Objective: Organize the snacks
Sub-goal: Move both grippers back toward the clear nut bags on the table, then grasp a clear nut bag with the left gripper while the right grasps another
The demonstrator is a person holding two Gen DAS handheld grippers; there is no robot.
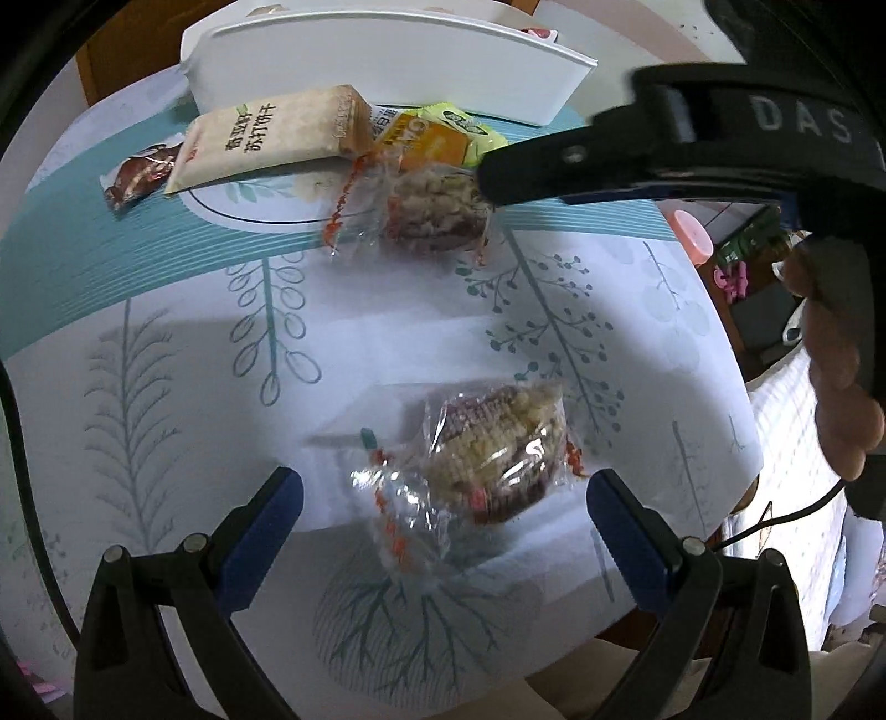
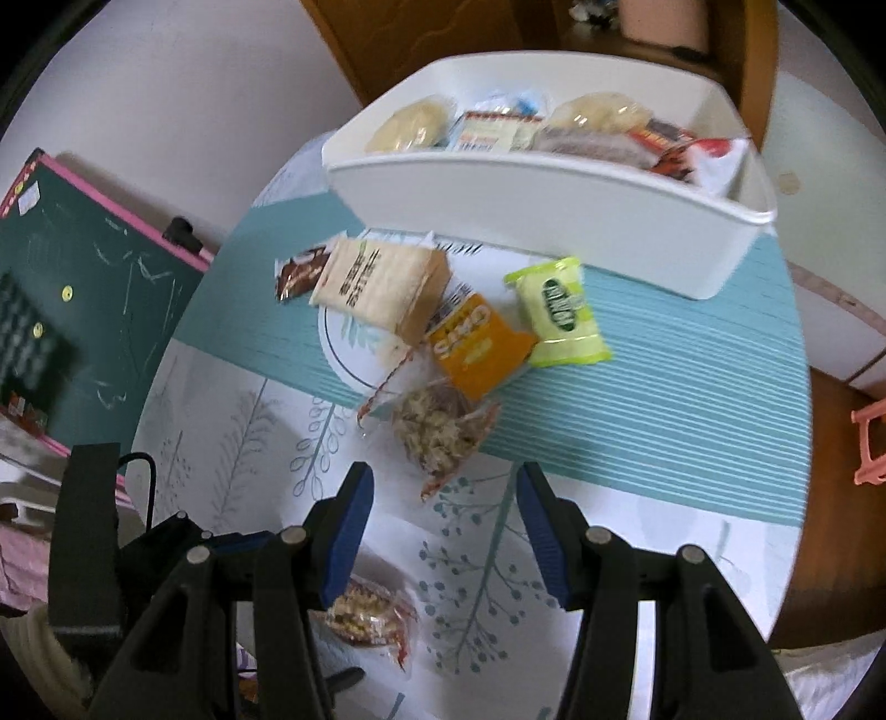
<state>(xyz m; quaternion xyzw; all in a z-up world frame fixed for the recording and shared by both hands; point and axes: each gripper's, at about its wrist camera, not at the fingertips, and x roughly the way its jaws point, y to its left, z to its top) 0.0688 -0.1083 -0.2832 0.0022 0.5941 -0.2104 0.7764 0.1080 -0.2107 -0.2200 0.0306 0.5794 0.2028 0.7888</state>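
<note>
My left gripper (image 1: 443, 493) is open, its blue pads on either side of a clear-wrapped rice-crisp snack (image 1: 487, 448) lying on the round table; the same snack shows in the right wrist view (image 2: 368, 612). My right gripper (image 2: 443, 498) is open just short of a second clear-wrapped rice-crisp snack (image 2: 440, 429), also seen in the left wrist view (image 1: 434, 207). Behind it lie an orange packet (image 2: 476, 343), a green packet (image 2: 562, 313), a beige cracker pack (image 2: 382, 285) and a brown packet (image 2: 299, 271). A white bin (image 2: 554, 221) at the back holds several snacks.
The table edge (image 2: 797, 498) curves close on the right, with wooden floor and a pink stool (image 2: 872, 443) beyond. A green chalkboard (image 2: 83, 299) stands at the left. A wooden cabinet (image 2: 443, 44) is behind the bin.
</note>
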